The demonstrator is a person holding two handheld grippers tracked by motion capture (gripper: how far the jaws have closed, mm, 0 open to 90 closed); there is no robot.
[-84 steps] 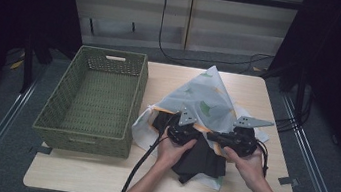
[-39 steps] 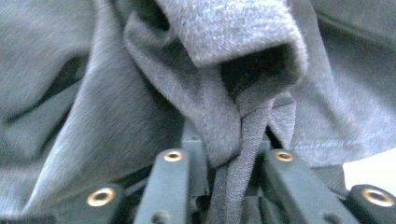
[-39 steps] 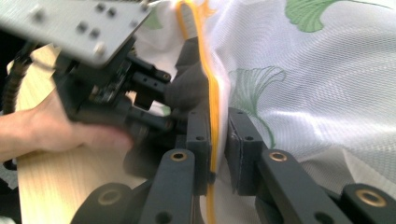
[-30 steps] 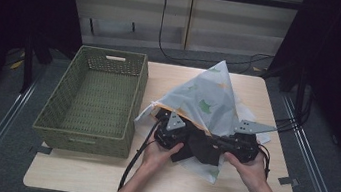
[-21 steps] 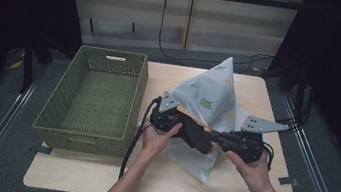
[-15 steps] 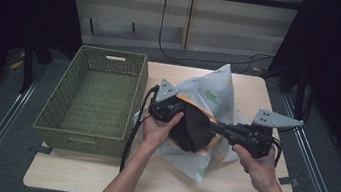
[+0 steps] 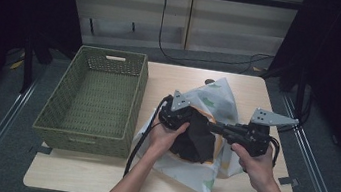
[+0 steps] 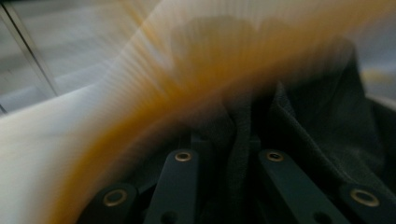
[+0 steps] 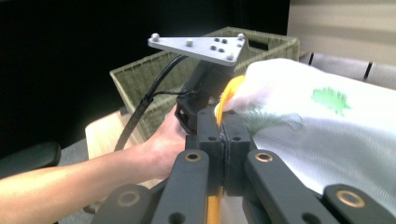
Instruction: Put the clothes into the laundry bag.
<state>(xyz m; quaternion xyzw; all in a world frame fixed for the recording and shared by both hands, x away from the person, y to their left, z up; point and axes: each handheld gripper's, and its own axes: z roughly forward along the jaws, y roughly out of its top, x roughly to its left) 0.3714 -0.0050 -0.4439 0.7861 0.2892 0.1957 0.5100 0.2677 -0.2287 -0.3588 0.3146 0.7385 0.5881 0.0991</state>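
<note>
1. The left tool (image 7: 190,120) is closed narrow, and its jaws pinch a fold of the dark cloth (image 7: 195,142). In the left gripper view the fold (image 8: 240,140) runs up between the two black jaws, but this view is much blurred.
2. The right tool (image 9: 223,122) is closed tight on the orange edge (image 9: 228,95) of the white bag (image 9: 322,126). The edge passes between its jaws, which stand together.
3. In the high view the right tool (image 7: 219,129) points toward the left one, and the two tips are near each other above the dark cloth.
4. The left hand (image 7: 165,136) holds its tool from below, and the right hand (image 7: 256,163) holds the body of the other tool at the right side.
5. The white bag (image 7: 211,99) has green prints. It lies on the table (image 7: 76,176) around the dark cloth, and part of it rises behind the tools. The dark cloth sits at the bag's opening, with the white fabric under it and beside it.
6. The green woven basket (image 7: 95,98) stands on the left part of the table, just beside the bag. I cannot tell if they touch.
</note>
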